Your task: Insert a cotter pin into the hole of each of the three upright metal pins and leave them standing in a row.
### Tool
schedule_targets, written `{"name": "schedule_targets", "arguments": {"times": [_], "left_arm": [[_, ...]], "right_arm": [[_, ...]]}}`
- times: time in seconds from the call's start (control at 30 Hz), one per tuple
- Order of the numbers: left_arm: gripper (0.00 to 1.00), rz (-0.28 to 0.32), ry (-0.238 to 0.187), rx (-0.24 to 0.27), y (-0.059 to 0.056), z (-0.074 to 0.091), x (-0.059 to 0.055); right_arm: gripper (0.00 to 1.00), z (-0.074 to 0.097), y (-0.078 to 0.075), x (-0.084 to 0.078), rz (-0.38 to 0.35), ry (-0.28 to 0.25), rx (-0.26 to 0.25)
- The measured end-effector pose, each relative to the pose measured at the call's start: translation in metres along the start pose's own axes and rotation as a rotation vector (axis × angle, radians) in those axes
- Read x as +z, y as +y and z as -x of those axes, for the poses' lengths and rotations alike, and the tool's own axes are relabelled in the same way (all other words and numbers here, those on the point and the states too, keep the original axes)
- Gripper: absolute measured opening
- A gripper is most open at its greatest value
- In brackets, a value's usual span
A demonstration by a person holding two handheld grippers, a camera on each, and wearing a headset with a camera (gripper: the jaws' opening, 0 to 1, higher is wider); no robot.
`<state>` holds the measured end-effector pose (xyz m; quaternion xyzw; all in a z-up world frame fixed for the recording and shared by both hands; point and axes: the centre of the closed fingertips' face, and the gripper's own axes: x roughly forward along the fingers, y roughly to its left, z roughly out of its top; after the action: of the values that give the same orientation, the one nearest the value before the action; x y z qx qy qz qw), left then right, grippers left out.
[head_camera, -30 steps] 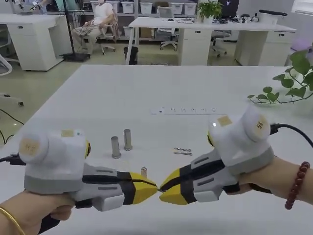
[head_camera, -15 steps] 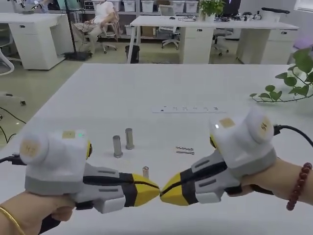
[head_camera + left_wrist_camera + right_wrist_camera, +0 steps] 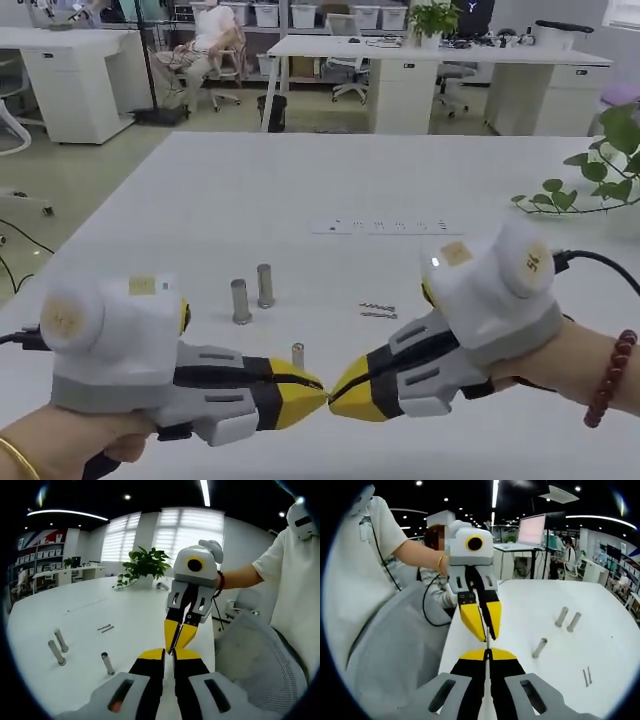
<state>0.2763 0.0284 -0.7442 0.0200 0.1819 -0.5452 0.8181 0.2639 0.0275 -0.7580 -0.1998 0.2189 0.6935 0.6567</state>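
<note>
A wide white table point(image 3: 330, 170) carries a long white power strip point(image 3: 380, 226) lying flat near its middle, and a trailing leafy plant point(image 3: 600, 150) reaches in over its right edge. Beyond it stand white desks point(image 3: 400, 48), one bearing a small potted plant point(image 3: 432, 15), with a dark bin point(image 3: 268, 110) on the floor beside it. A person point(image 3: 205, 35) sits far back on the left. In the left gripper view, blinds cover tall windows point(image 3: 187, 530) and a grey mesh chair point(image 3: 260, 665) stands close by. A lit monitor point(image 3: 532, 529) glows in the right gripper view

Left gripper point(image 3: 314, 385) and right gripper point(image 3: 341, 391) tip to tip, both sets of jaws closed.
</note>
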Motion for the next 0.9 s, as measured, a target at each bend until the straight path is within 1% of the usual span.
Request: {"name": "schedule_targets", "arguments": {"times": [0.03,0.07,0.17,0.23,0.37,0.4,0.5,0.57,0.63,0.73,0.83,0.9], "left_arm": [[0.08,-0.006,0.007,0.019,0.003,0.000,-0.002],[0.11,-0.006,0.008,0.025,0.004,0.000,-0.003],[0.17,-0.005,-0.001,0.059,0.009,0.001,-0.004],[0.20,-0.008,-0.002,0.081,0.011,0.001,-0.005],[0.26,-0.014,-0.003,0.138,0.022,0.003,-0.008],[0.27,-0.013,-0.003,0.151,0.024,0.004,-0.009],[0.29,-0.013,-0.008,0.209,0.034,0.006,-0.011],[0.30,-0.009,-0.011,0.233,0.038,0.007,-0.013],[0.31,-0.006,-0.009,0.270,0.046,0.008,-0.017],[0.33,0.005,-0.012,0.304,0.053,0.008,-0.020],[0.37,0.003,0.002,0.335,0.060,0.006,-0.025],[0.38,0.003,0.010,0.354,0.065,0.005,-0.028]], "right_arm": [[0.02,0.001,-0.001,0.000,0.002,0.003,-0.005],[0.02,0.002,-0.003,0.000,0.008,0.016,-0.017],[0.02,0.004,-0.007,-0.002,0.018,0.038,-0.034],[0.02,0.005,-0.010,-0.003,0.018,0.052,-0.046],[0.02,0.007,-0.017,-0.009,0.018,0.089,-0.076],[0.02,0.007,-0.018,-0.011,0.017,0.099,-0.080],[0.02,0.008,-0.023,-0.015,0.021,0.129,-0.102],[0.02,0.008,-0.027,-0.018,0.017,0.144,-0.114],[0.02,0.009,-0.030,-0.020,0.019,0.160,-0.128],[0.02,0.009,-0.035,-0.023,0.016,0.180,-0.145],[0.02,0.009,-0.041,-0.026,0.006,0.196,-0.161],[0.02,0.009,-0.046,-0.028,-0.003,0.213,-0.176]]}}
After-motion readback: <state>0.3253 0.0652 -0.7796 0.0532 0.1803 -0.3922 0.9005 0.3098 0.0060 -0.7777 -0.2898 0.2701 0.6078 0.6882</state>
